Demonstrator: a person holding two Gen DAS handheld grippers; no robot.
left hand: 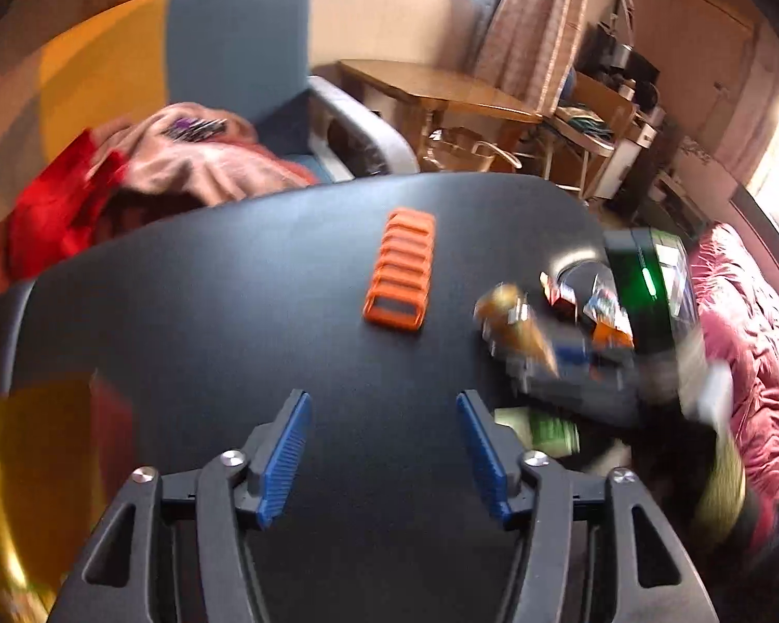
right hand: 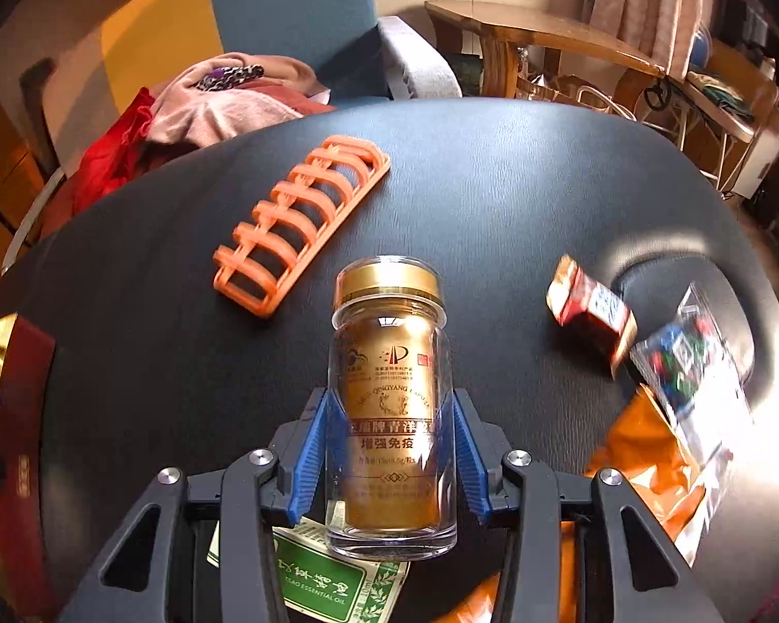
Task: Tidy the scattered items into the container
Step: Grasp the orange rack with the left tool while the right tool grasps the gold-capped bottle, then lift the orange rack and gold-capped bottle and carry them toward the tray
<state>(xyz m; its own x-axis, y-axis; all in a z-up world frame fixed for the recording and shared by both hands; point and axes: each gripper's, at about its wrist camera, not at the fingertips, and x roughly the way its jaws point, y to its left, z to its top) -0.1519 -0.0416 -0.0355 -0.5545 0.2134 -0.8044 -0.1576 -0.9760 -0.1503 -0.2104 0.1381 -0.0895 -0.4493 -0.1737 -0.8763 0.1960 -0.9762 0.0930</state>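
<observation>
Task looked early on, w/ most items not yet put away. The right gripper (right hand: 389, 459) had its blue fingers (right hand: 310, 459) closed against both sides of a glass jar (right hand: 389, 415) w/ a gold cap, held above the black surface (right hand: 493, 207). The left gripper (left hand: 384, 454) was wide open and held nothing, hovering over the surface.

Loose items left: a small red box (right hand: 592, 311), a clear bag of coloured bits (right hand: 690, 363), an orange packet (right hand: 644, 457) and a green-labelled box (right hand: 327, 576) under the jar. An orange ribbed rack (right hand: 301, 223) lay flat near the far side; probably the container, tho I couldn't tell for sure, and its slots were empty.

Writing: the jar's gold label read "增强免疫", plus partly legible Latin text, approx "QINGYANG". The green box read "TSAO ESSENTIAL OIL". The red box's print was too blurred.
</observation>
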